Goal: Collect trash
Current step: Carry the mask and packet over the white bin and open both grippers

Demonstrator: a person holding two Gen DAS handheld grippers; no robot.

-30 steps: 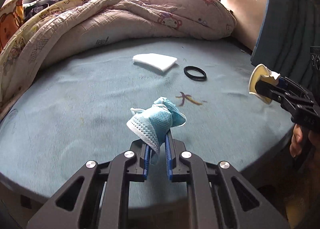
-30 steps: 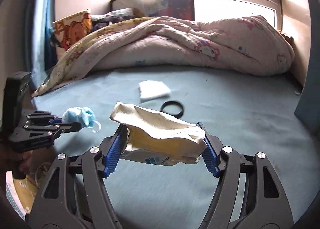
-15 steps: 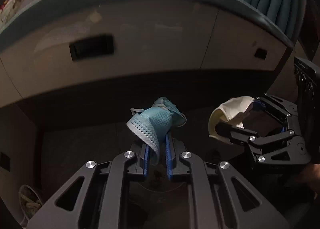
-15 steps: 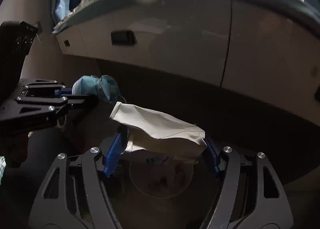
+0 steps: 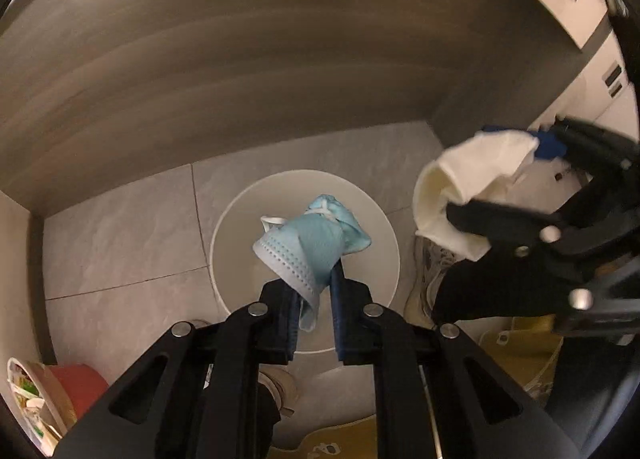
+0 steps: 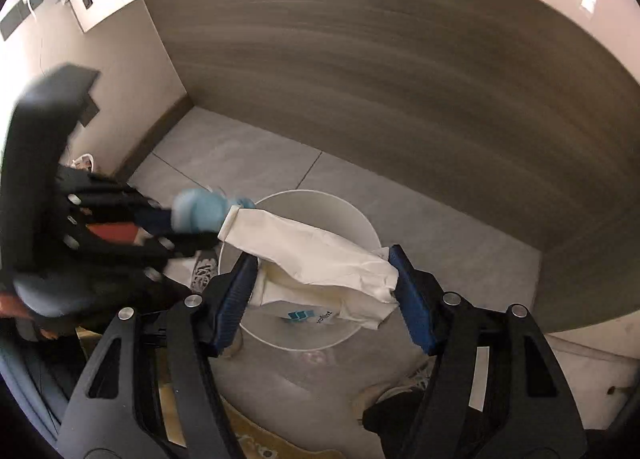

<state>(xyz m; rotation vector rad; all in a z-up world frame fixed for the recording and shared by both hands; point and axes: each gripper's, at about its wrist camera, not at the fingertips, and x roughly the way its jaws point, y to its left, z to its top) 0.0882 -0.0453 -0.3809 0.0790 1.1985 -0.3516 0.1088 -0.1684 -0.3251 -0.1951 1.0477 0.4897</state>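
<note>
My left gripper (image 5: 314,291) is shut on a crumpled blue face mask (image 5: 316,237) and holds it above the open white trash bin (image 5: 236,227) on the floor. My right gripper (image 6: 324,291) is shut on a crumpled cream paper bag (image 6: 316,255) and holds it over the same bin (image 6: 356,223). In the left wrist view the right gripper (image 5: 516,195) with the bag (image 5: 460,195) is just right of the bin. In the right wrist view the left gripper (image 6: 188,227) with the mask (image 6: 200,215) is at the bin's left rim.
Grey floor tiles (image 5: 120,243) lie around the bin, under a dark wood panel (image 5: 240,59). A shoe (image 5: 432,275) sits right of the bin. A red container with scraps (image 5: 48,391) stands at lower left. Yellow slippers (image 5: 516,343) are near me.
Both grippers have come down from above the bed, past its side, and now point down at the floor bin, each still holding its trash.
</note>
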